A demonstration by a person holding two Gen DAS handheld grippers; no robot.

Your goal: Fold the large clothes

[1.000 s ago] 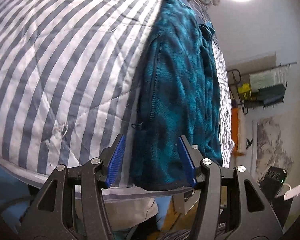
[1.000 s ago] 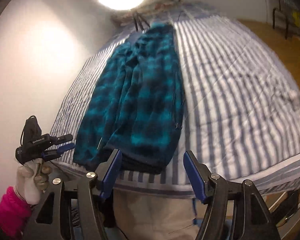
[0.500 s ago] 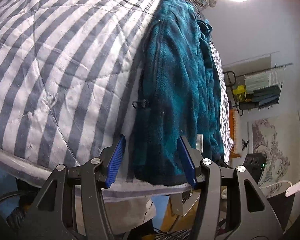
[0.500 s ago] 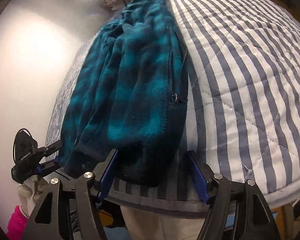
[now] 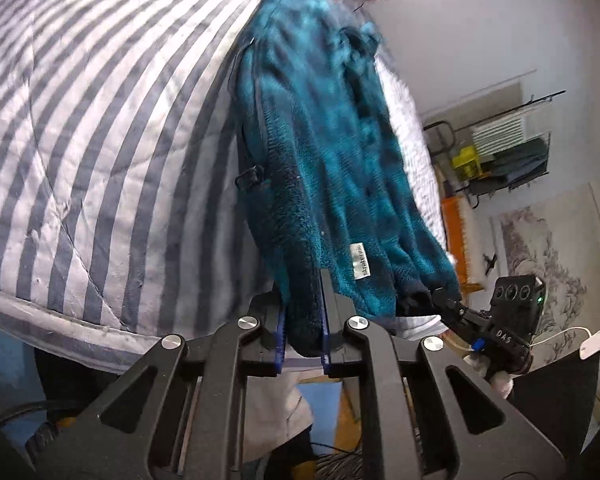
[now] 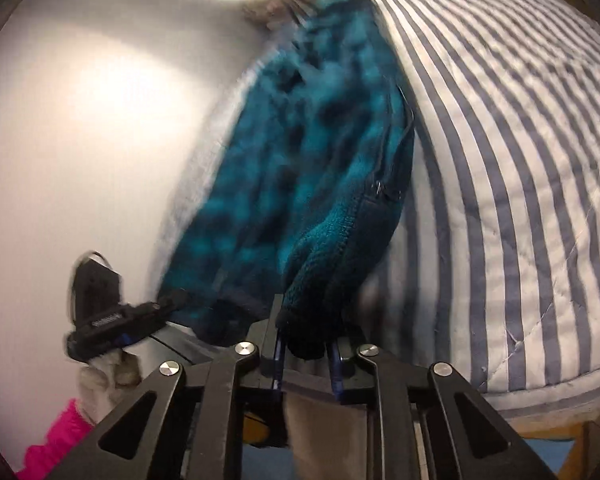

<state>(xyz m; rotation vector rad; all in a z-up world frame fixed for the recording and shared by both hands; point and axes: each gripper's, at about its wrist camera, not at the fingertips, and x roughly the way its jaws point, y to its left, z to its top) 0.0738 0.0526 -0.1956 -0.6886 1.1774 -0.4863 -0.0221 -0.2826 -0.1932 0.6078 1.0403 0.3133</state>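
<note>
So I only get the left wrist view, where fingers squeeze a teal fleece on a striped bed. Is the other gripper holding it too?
Observer: Yes. In the right wrist view the right gripper has just been closing, and its fingers now pinch the dark hem of the teal fleece.
Operator: Where does my gripper sit from over there?
Observer: The left gripper shows from outside at the hem's other corner. It too has just been closing, with fleece between its fingers.
Operator: Who carries it?
Observer: A gloved hand with a pink sleeve.
</note>
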